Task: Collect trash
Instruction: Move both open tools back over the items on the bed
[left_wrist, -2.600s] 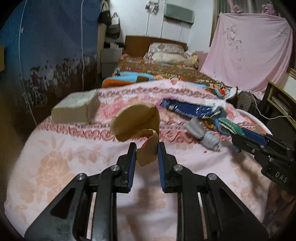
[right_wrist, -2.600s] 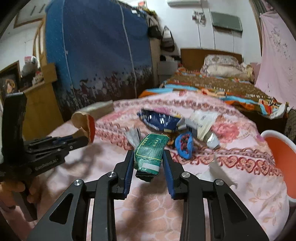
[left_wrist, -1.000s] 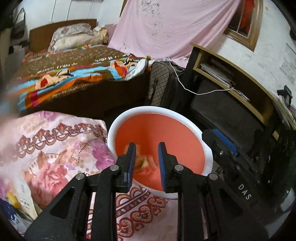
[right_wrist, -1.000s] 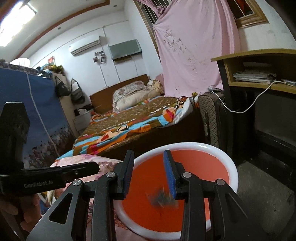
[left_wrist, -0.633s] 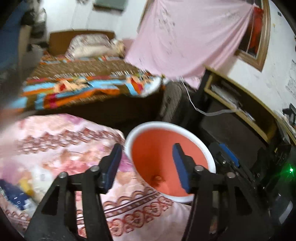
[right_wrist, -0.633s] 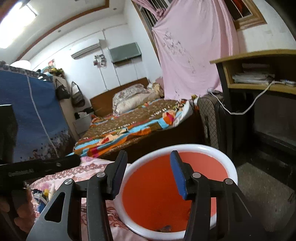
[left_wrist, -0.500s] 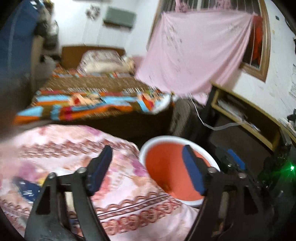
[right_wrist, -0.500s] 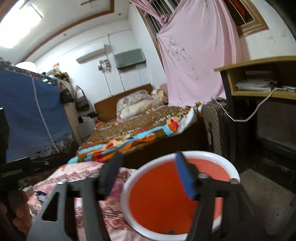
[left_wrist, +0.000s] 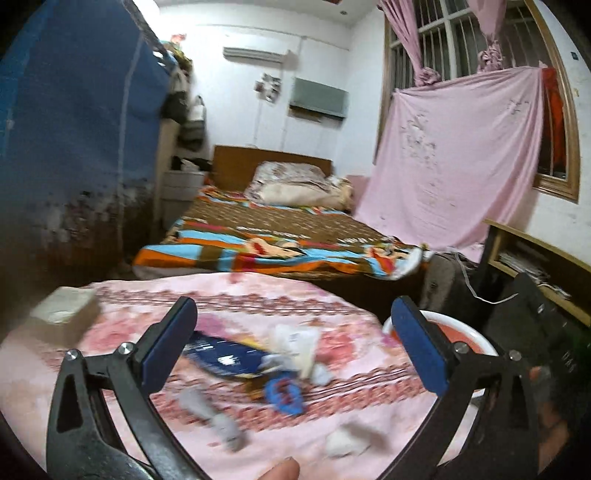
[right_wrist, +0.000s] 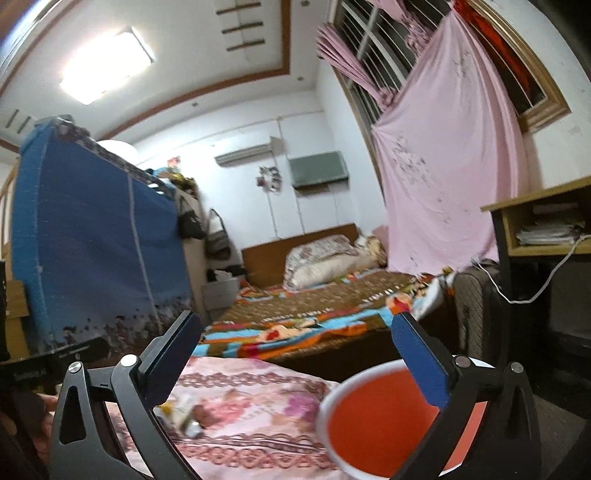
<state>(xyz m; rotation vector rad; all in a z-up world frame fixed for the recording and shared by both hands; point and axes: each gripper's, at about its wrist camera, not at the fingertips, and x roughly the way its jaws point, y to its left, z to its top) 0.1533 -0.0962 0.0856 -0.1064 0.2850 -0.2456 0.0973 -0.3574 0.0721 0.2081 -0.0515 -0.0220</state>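
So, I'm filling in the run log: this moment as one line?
left gripper: open, empty | right gripper: open, empty | basin: beside bed | wrappers: on blanket

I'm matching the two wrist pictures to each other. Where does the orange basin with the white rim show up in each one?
Left wrist view: the orange basin sits at lower right, beyond the edge of the pink blanket, partly hidden behind the gripper's right-hand finger.
Right wrist view: the basin fills the lower right, at the right of the blanket, again partly behind the right-hand finger.
Shared landmark: the pink sheet hanging over the window.
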